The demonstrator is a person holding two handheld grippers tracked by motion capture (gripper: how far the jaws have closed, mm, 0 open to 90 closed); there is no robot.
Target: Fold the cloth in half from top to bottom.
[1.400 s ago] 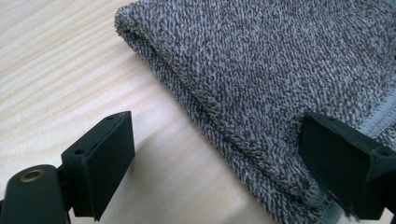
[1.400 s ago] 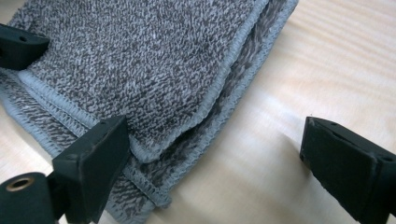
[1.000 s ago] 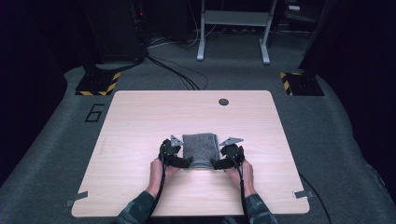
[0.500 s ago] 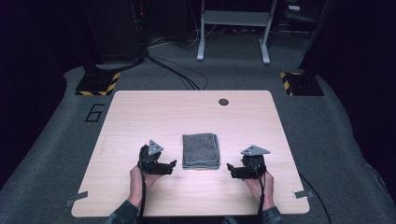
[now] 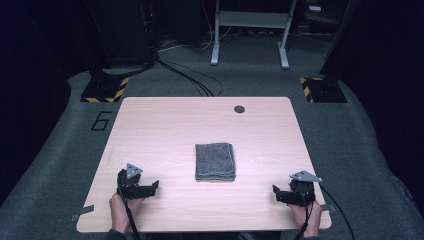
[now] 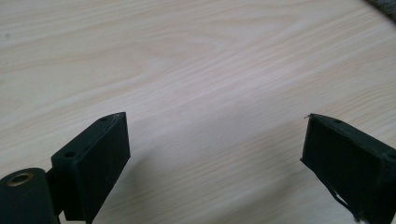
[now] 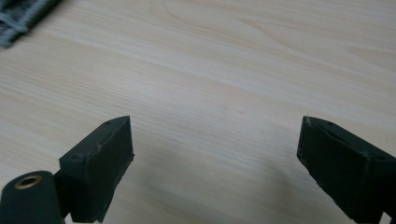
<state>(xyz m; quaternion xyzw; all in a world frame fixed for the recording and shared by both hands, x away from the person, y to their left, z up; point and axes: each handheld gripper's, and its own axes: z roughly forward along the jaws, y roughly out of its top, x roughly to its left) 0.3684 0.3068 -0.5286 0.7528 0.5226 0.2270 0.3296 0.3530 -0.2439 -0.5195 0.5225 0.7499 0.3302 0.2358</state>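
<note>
— Where does the folded grey terry cloth (image 5: 215, 161) lie?

— Flat on the pale wood-grain table (image 5: 165, 125), about midway between its left and right edges and a little nearer the near edge than the far one. Nothing touches it.

— And the left black two-jaw gripper (image 5: 156, 185)?

— It sits low over the table by the near left corner, well apart from the cloth, with a hand (image 5: 120, 210) behind it. In the left gripper view its jaws stand wide apart with only bare wood between them; a dark sliver of the cloth (image 6: 385, 5) shows at the top right corner.

— The right black two-jaw gripper (image 5: 274, 192)?

— By the near right corner, likewise well clear of the cloth, its jaws pointing toward the table's middle. The right gripper view shows them spread wide, holding nothing, with the cloth's stitched edge (image 7: 21, 16) at the top left.

— Anything else on the table?

— A small dark round hole (image 5: 239, 109) near the far edge, right of centre.
</note>
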